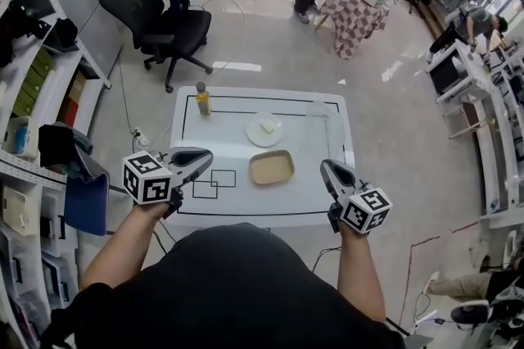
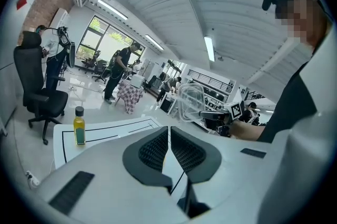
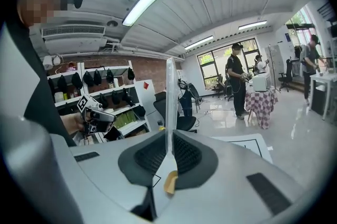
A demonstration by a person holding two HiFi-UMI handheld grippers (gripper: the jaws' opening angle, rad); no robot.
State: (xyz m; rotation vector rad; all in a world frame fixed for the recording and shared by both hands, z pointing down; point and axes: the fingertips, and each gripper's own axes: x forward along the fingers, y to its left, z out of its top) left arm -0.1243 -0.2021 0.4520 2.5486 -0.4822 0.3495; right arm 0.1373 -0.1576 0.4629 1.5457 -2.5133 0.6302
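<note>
Foremost, the right gripper (image 3: 169, 134) has its jaws closed on one thin wall of the clear rectangular plastic container with rounded corners (image 3: 170, 94). In the right gripper view that wall shows edge-on as a narrow upright pane rising from between the ribbed black pads. In the left gripper view the same container (image 2: 190, 101) appears broadside. It is colourless and see-through, with a stepped rim, and the room behind shows through it.

In the head view the container (image 1: 318, 124) is a faint glassy outline held off the table, to the right of and just beyond the shallow tan rectangular tray (image 1: 272, 167). The right gripper (image 1: 325, 166) is to the right of that tray.

The left gripper (image 2: 169, 132) has its jaws pressed together with nothing between them. In the head view it (image 1: 206, 155) hovers to the left of the tray, near its level.

A round white plate (image 1: 253, 136) carrying a small pale lump (image 1: 267, 126) lies just beyond the tray. A small bottle of yellow oil with a dark cap (image 1: 202, 99) stands upright well beyond the tray and to its left. All rest on the white table with black marked lines (image 1: 319, 196).
</note>
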